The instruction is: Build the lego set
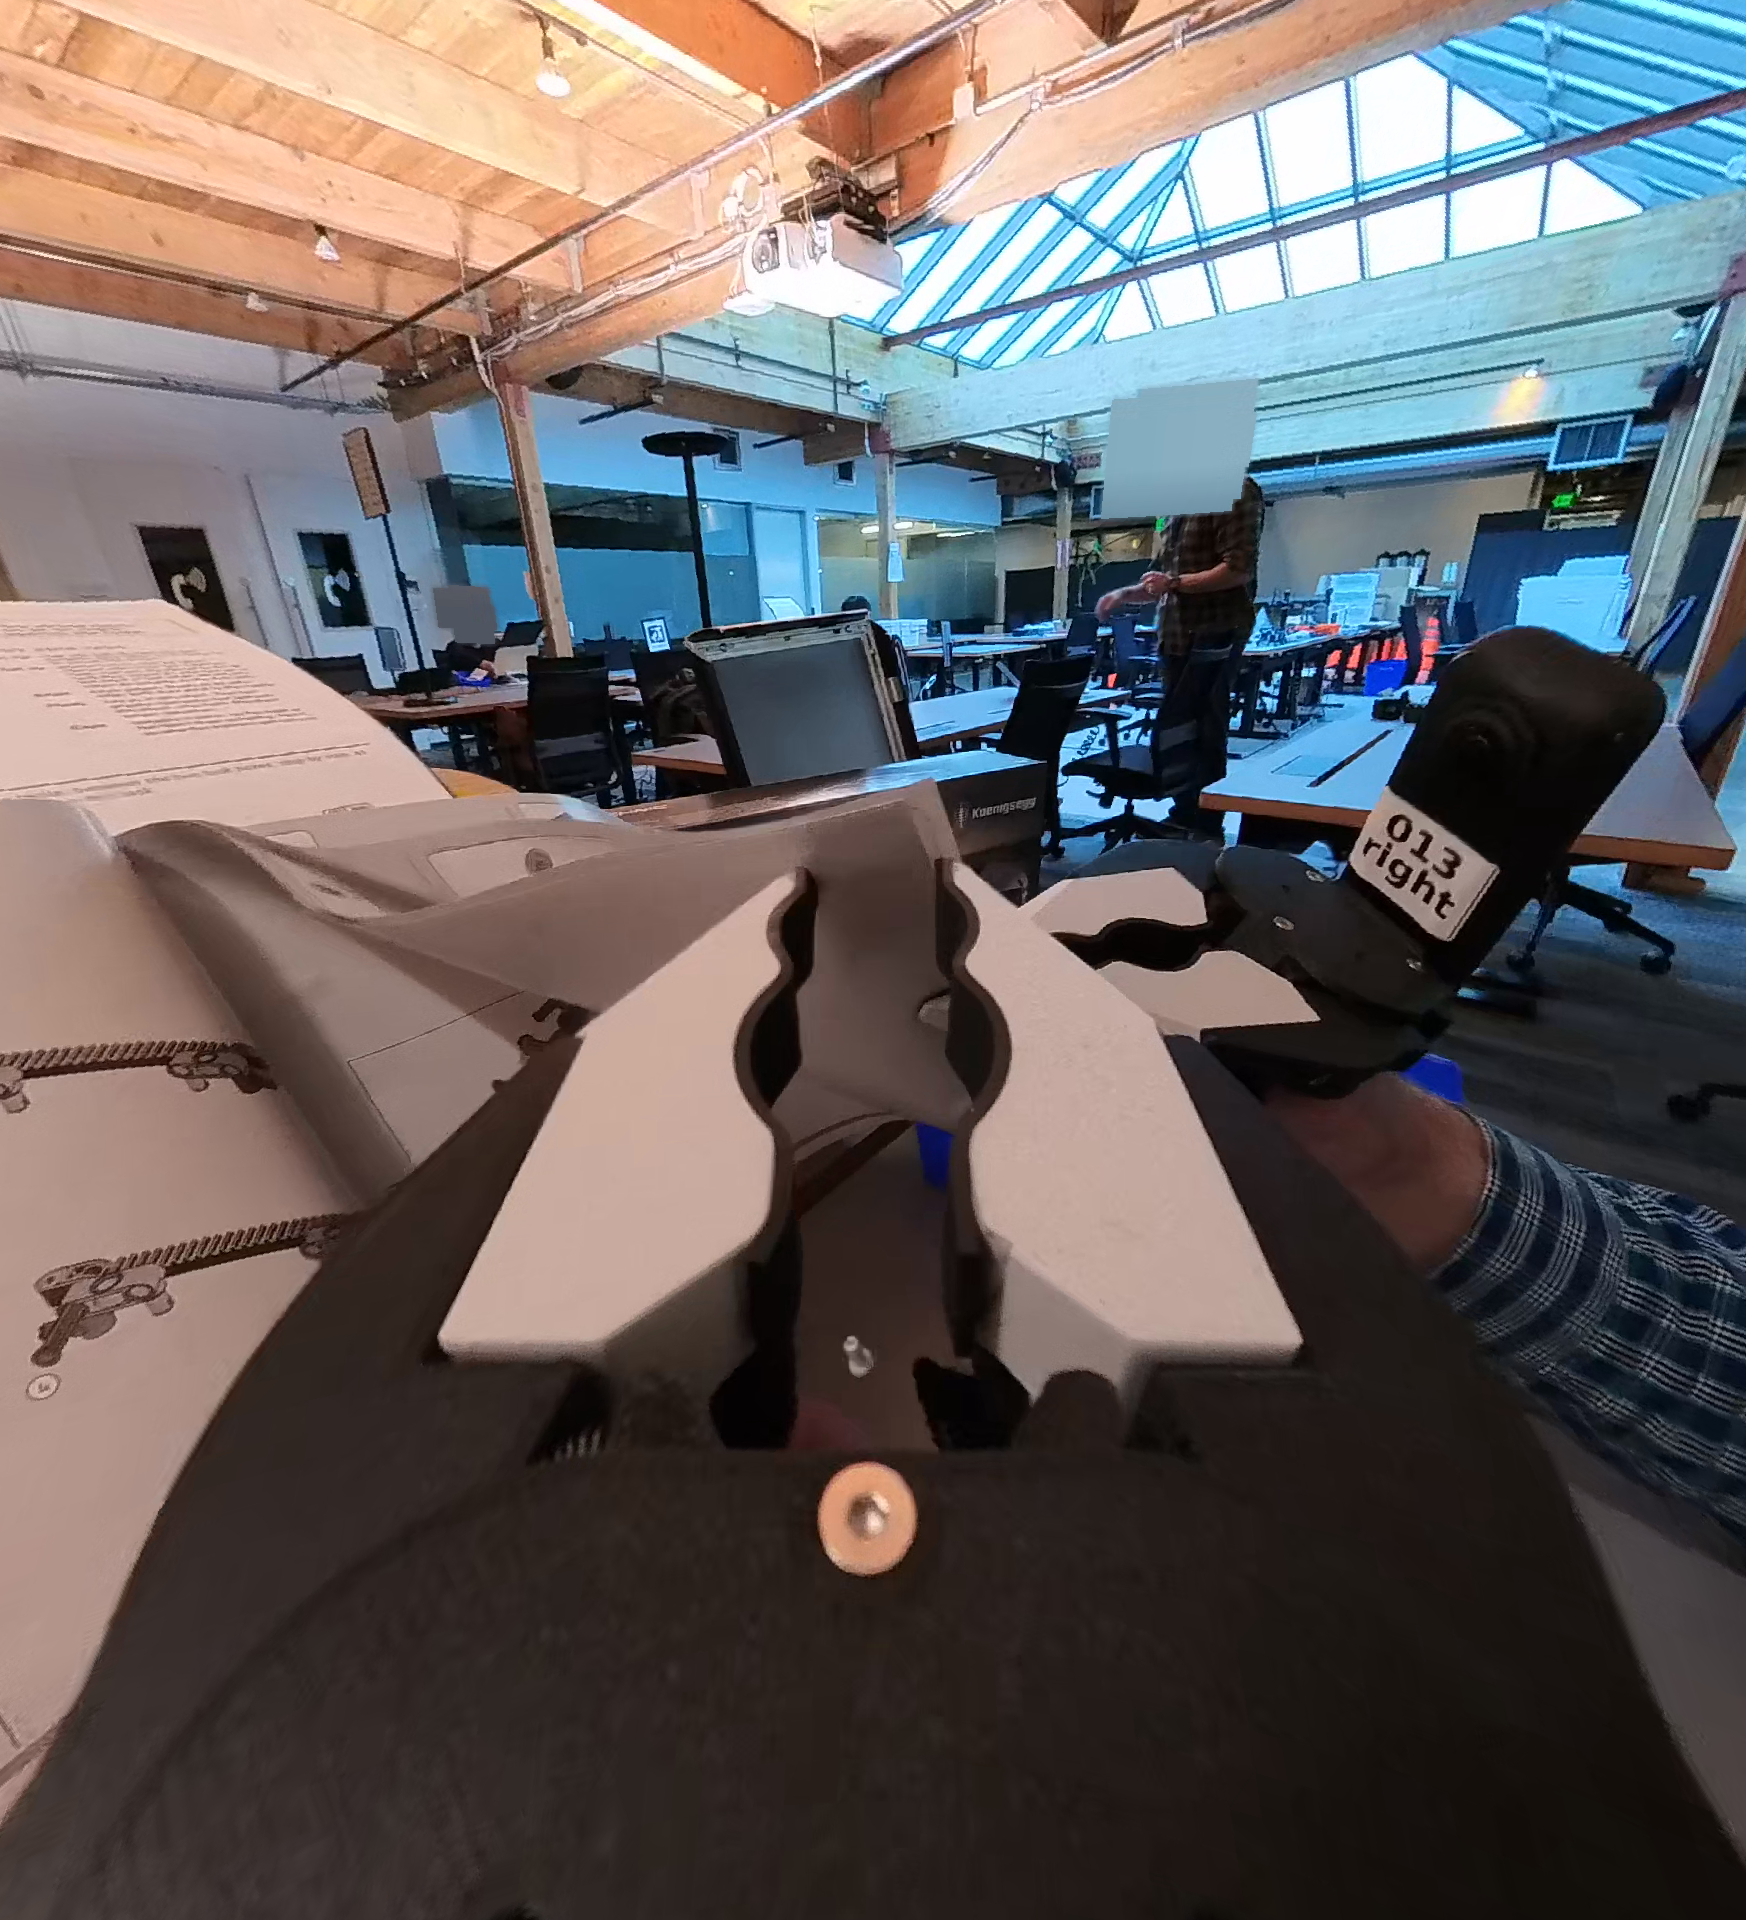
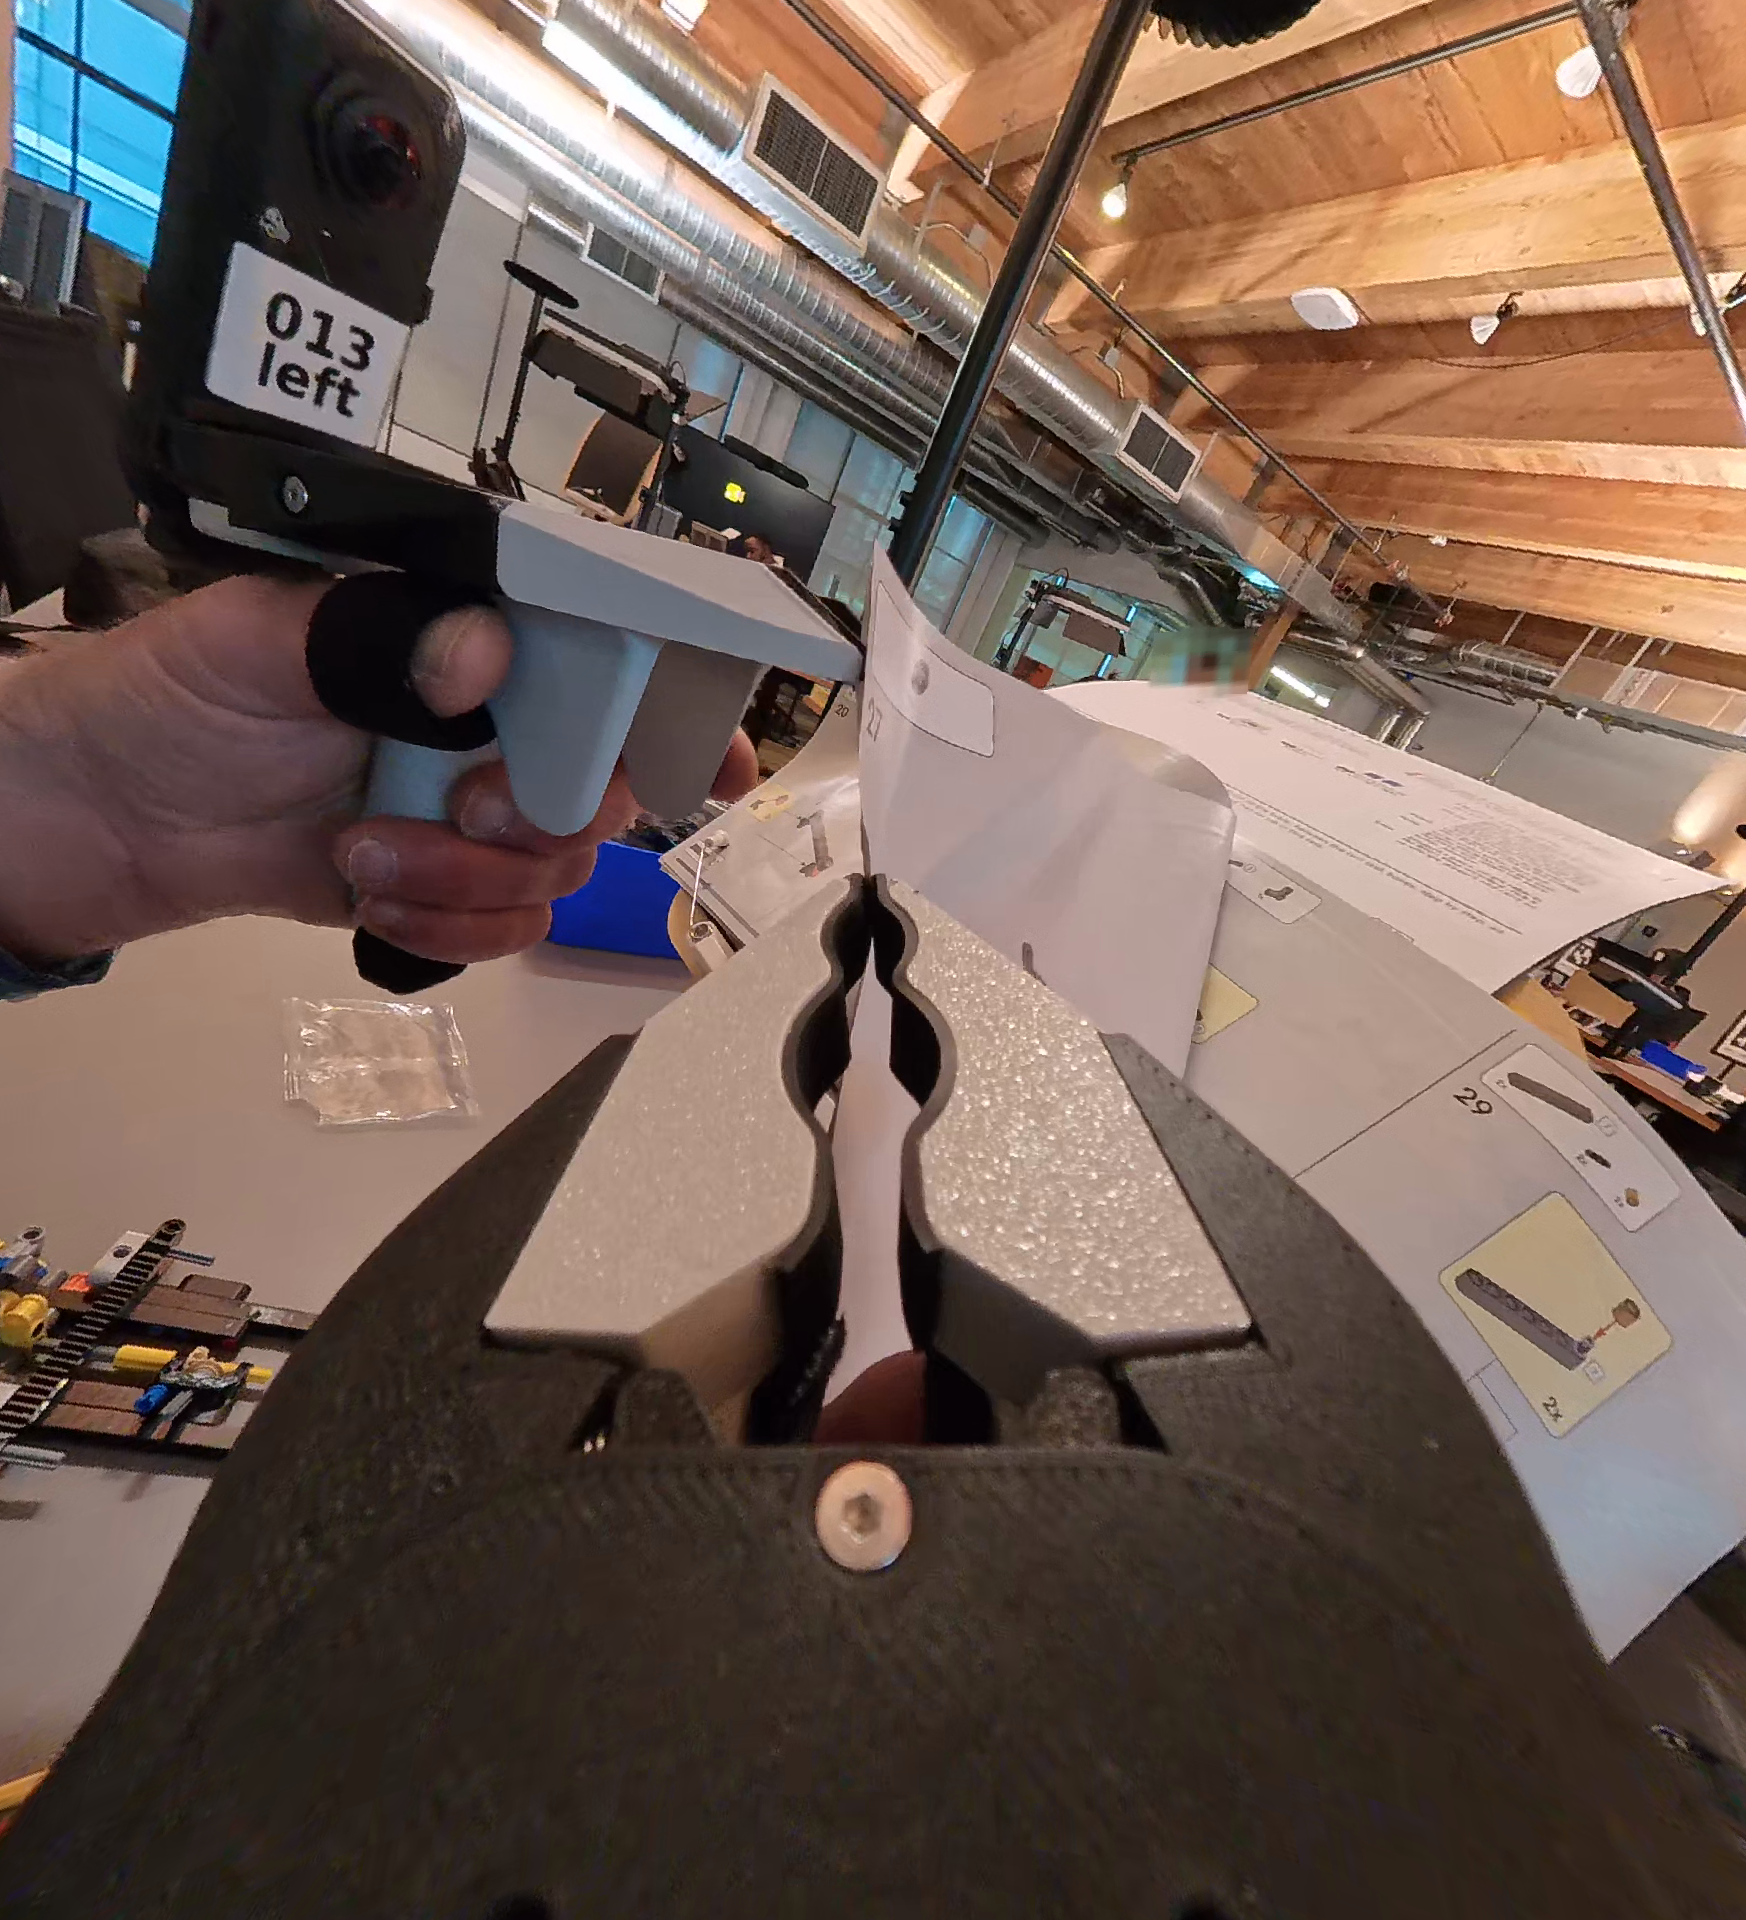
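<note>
1. The right gripper (image 2: 867, 894) sits at the centre of the right wrist view, its grey fingers (image 2: 1045, 1122) pressed together on a raised page (image 2: 1014, 831) of the instruction booklet (image 2: 1471, 1195).
2. The left gripper (image 1: 874, 904) has its fingers spread, with the curled page (image 1: 879, 997) standing in the gap; whether they touch the paper cannot be told.
3. In the right wrist view the left gripper (image 2: 827, 634) reaches the page's top edge from the upper left.
4. Lego parts (image 2: 69, 1340), among them a black toothed strip, lie loose on the worktop (image 2: 225, 1091) at lower left.
5. An empty-looking clear plastic bag (image 2: 375, 1060) lies flat beside them.
6. A blue bin (image 2: 609, 904) sits behind the booklet; its contents are hidden.
</note>
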The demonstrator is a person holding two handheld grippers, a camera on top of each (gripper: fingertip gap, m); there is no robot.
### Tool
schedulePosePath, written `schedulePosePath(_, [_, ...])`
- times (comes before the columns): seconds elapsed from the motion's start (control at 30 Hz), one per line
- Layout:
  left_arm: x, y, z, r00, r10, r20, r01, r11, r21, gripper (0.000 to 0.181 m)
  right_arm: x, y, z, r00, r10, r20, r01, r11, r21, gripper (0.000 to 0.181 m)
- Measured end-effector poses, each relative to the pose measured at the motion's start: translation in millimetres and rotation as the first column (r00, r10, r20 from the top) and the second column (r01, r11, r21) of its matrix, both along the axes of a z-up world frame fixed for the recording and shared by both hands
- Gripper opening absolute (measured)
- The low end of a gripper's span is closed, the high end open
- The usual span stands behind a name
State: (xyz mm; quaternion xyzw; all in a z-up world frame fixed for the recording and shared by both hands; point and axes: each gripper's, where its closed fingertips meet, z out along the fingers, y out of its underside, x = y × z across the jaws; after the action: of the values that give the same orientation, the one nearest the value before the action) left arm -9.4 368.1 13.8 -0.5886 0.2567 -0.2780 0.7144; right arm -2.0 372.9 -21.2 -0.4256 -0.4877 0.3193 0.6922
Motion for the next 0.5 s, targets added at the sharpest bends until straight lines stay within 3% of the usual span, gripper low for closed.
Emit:
schedulePosePath(0.17, [-0.1,2.8,-1.5,1.0,0.01,0.028,-0.01,1.0,-0.007,0.0,-2.3,-0.6,-2.4,1.0,-0.019,0.02,0.019,0.999,0.026,0.0])
schedulePosePath(0.4, [-2.1,5.8,-4.8,0.999,0.038,0.018,-0.038,0.999,-0.029,0.013,-2.0,-1.1,-2.1,1.0,-0.022,0.022,0.021,0.999,0.033,0.0])
schedulePosePath(0.5, [-3.7,6.6,-4.8,0.998,0.055,0.024,-0.054,0.998,-0.037,0.004,-4.1,-2.3,-4.0,0.999,-0.028,0.036,0.026,0.999,0.047,0.0])
